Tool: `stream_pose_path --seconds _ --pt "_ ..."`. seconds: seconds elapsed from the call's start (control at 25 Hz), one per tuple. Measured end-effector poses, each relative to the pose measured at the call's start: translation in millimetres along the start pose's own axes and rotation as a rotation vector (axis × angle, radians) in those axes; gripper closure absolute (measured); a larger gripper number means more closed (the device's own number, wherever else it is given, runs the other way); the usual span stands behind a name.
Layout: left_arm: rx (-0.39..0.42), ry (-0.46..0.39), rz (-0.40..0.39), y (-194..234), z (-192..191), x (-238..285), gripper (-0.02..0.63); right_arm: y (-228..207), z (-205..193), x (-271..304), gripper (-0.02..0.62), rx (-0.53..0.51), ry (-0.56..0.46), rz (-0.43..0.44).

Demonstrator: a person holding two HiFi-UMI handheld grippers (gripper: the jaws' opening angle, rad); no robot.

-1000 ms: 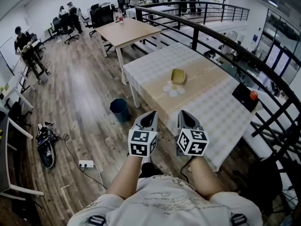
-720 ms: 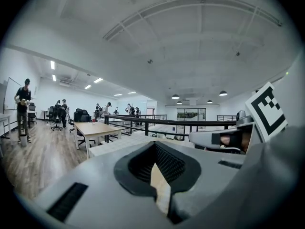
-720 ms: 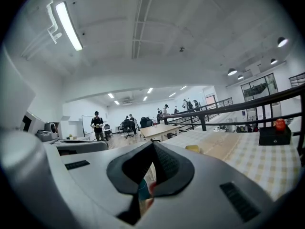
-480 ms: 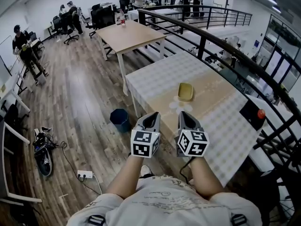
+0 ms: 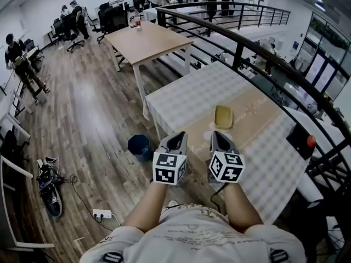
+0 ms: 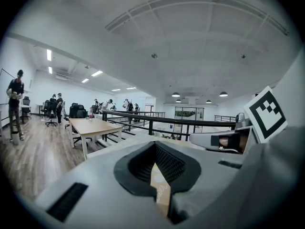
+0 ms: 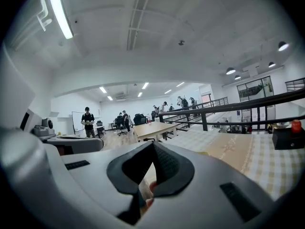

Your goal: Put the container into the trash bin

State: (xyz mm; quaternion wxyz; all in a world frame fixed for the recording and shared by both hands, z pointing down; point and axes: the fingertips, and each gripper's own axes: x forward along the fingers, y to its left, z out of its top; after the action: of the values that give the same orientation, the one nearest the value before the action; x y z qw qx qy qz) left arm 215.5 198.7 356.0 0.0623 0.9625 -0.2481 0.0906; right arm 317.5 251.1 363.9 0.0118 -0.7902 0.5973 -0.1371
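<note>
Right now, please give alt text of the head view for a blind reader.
Seen from above, a person holds the left gripper and right gripper side by side at the near edge of a checked-cloth table, where a yellow container lies just beyond the right gripper. A blue trash bin stands on the wooden floor, left of the table.

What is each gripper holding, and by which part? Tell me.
Nothing is held. The left gripper and right gripper are both shut and empty; the container lies on the table ahead.

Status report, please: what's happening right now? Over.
Left gripper and right gripper: jaws shut, empty. Yellow container on table, untouched. Blue trash bin on floor beside table. Path clear.
</note>
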Motion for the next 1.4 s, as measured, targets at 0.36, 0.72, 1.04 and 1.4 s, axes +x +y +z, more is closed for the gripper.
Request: stream_pose_path --seconds 0.36,0.72,1.04,1.4 --pt "-0.039 0.046 -0.02 34.6 -8.5 37.6 0.606 -28.4 -11.0 49.6 0.592 0.021 0.065 -0.086" --pt "-0.042 0.092 -0.005 47.8 -17.9 76.9 0.606 -79.8 -39.0 100.0 0.592 -0.026 0.136 -0.18" --pt "-0.018 0.123 0.022 63.8 -22.3 93.6 0.606 -120.8 -96.2 166.0 0.495 -0.077 0.297 -0.243" --pt "-0.015 0.142 0.081 85.3 -23.2 101.9 0.606 -154.3 -141.4 241.0 0.495 -0.185 0.521 -0.285"
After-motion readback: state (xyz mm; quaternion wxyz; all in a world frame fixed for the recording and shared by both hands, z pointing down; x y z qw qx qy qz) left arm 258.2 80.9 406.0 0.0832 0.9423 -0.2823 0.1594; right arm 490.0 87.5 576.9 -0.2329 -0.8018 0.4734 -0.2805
